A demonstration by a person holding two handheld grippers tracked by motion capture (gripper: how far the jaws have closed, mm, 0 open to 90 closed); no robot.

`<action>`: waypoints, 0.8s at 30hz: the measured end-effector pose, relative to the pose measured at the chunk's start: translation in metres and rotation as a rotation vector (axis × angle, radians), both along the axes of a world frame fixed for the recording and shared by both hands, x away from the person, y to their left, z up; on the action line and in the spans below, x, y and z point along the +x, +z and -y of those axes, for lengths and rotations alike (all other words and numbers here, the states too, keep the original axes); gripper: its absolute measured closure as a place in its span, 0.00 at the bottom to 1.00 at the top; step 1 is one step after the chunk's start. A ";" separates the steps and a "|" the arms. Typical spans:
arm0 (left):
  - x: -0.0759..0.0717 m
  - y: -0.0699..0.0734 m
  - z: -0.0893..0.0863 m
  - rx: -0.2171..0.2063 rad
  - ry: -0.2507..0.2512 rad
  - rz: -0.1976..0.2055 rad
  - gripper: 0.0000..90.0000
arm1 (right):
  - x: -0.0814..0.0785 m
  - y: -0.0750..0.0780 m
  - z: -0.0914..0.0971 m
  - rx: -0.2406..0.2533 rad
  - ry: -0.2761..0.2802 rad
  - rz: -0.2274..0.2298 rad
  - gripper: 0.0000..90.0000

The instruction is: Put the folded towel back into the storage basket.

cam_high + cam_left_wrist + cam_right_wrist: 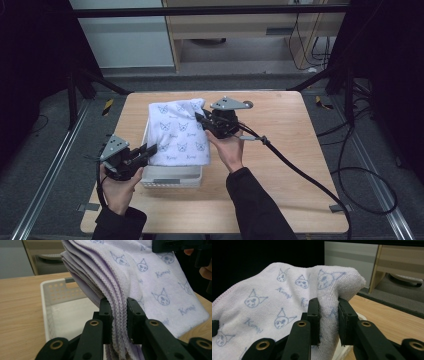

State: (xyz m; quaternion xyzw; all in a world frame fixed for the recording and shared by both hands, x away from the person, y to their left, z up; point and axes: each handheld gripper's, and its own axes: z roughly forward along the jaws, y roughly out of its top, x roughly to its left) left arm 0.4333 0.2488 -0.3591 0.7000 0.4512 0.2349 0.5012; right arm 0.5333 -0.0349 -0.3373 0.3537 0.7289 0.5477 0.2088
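The folded pale lilac terry towel printed with cat faces (179,132) hung over the white perforated plastic basket (172,176) on the wooden table (280,150), soft and light, likely to sag. The left gripper (117,315) clamped its stacked edges; the right gripper (329,315) pinched a far corner, sensible holds.

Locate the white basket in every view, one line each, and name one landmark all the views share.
High view: the white basket sits left of centre on the wooden table, mostly covered by the folded towel.
Left gripper view: its perforated wall stands left of centre, behind the jaws.
Right gripper view: a sliver of white rim below the towel, hard to tell apart.
Shared landmark: the cat-print towel, clamped by both grippers.
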 end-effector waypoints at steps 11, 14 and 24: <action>0.008 -0.006 -0.018 0.013 0.053 -0.016 0.85 | 0.009 -0.005 -0.026 -0.020 0.002 -0.002 0.83; 0.010 -0.009 -0.019 0.018 0.061 -0.024 0.85 | 0.011 -0.007 -0.030 -0.025 0.002 -0.005 0.83; 0.020 -0.027 -0.020 0.061 0.078 -0.062 0.85 | 0.022 -0.025 -0.040 -0.064 0.001 -0.033 0.83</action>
